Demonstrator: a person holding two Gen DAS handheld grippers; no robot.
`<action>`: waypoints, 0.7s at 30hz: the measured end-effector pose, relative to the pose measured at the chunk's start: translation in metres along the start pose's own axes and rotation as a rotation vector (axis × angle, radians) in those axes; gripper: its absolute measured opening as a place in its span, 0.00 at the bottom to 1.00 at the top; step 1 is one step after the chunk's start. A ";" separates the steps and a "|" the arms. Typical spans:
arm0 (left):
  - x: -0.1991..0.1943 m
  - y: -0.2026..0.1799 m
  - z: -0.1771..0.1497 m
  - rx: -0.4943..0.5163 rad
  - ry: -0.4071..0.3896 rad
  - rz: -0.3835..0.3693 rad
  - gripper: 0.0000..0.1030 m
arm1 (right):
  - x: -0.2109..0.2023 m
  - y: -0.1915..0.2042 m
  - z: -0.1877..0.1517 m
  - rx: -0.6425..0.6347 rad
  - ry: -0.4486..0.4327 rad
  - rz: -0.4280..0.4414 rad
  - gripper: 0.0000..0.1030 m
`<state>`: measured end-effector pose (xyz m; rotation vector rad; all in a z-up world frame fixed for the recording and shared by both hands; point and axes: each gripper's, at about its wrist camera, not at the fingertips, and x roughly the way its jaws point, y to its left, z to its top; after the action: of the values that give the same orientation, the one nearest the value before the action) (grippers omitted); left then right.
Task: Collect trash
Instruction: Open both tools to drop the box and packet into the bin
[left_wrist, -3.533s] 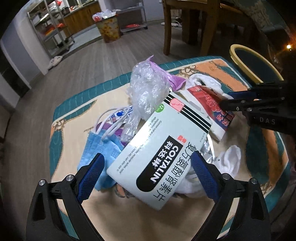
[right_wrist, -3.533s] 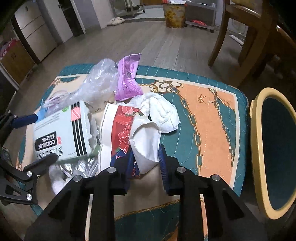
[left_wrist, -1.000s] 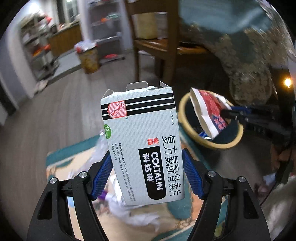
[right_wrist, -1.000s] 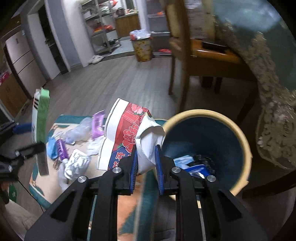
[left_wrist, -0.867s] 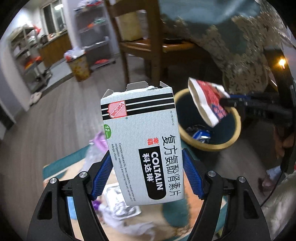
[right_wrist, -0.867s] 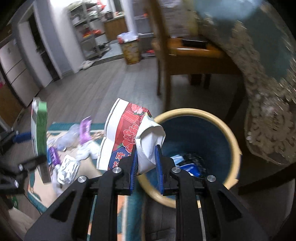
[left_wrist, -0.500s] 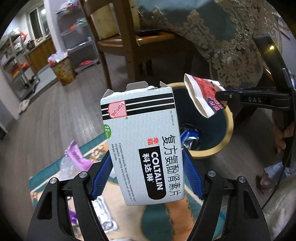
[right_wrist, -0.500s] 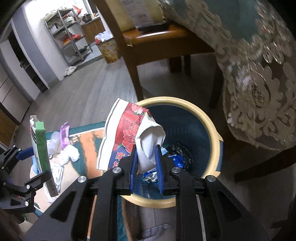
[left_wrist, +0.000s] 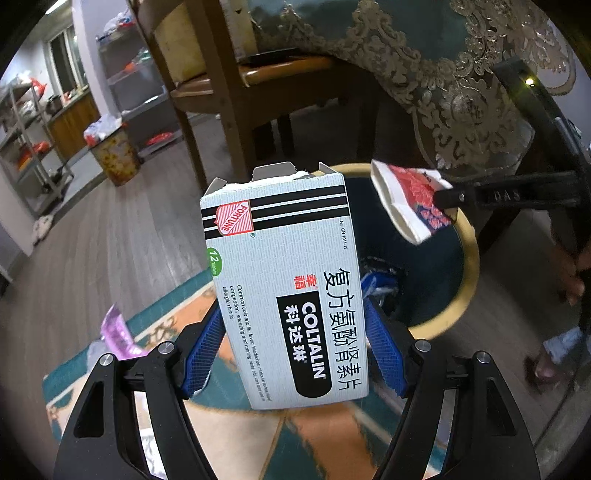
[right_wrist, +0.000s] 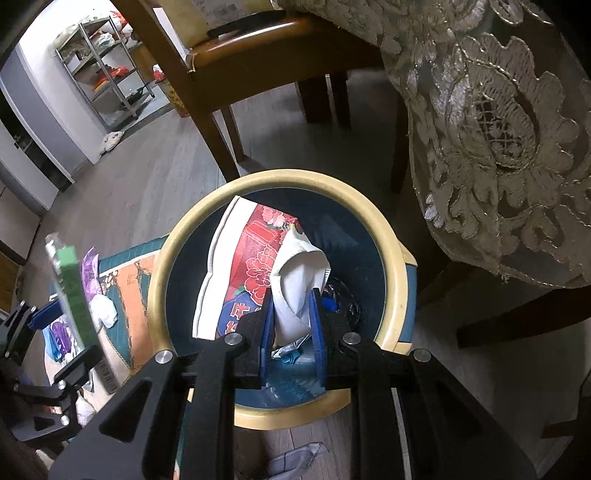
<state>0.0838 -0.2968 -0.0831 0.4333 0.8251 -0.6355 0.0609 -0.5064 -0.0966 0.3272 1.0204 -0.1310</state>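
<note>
My left gripper (left_wrist: 293, 347) is shut on a white Coltalin medicine box (left_wrist: 286, 284), held upright in front of the trash bin (left_wrist: 467, 266). The same box (right_wrist: 72, 295) shows edge-on at the left of the right wrist view. My right gripper (right_wrist: 291, 328) is shut on a red-and-white flowered packet (right_wrist: 255, 266) together with a white mask (right_wrist: 301, 277), directly above the bin's yellow rim (right_wrist: 391, 236). In the left wrist view that packet (left_wrist: 410, 199) hangs over the bin's far side. Blue and silver wrappers (right_wrist: 340, 299) lie in the bin.
A teal-and-orange mat (left_wrist: 314, 428) on the floor still carries a purple wrapper (left_wrist: 116, 332), white tissue (right_wrist: 103, 310) and other scraps. A wooden chair (right_wrist: 229, 62) stands behind the bin, and a lace tablecloth (right_wrist: 498, 140) hangs at the right. A person's foot (left_wrist: 546, 365) is nearby.
Both grippers have moved from above the mat towards the bin and lower, each keeping its load. The flowered packet now hangs over the bin's opening and the box is near the rim.
</note>
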 end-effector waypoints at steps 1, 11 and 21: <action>0.005 -0.002 0.003 -0.006 -0.001 -0.004 0.72 | 0.001 0.000 -0.001 0.001 0.006 0.000 0.17; 0.029 -0.019 0.014 -0.014 -0.002 -0.056 0.72 | 0.013 0.002 0.001 0.006 0.028 -0.013 0.17; 0.024 -0.020 0.018 0.005 -0.029 -0.026 0.80 | 0.002 0.005 0.004 0.012 -0.020 -0.031 0.46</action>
<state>0.0924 -0.3300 -0.0934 0.4172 0.8024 -0.6661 0.0668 -0.5035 -0.0953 0.3202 1.0051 -0.1684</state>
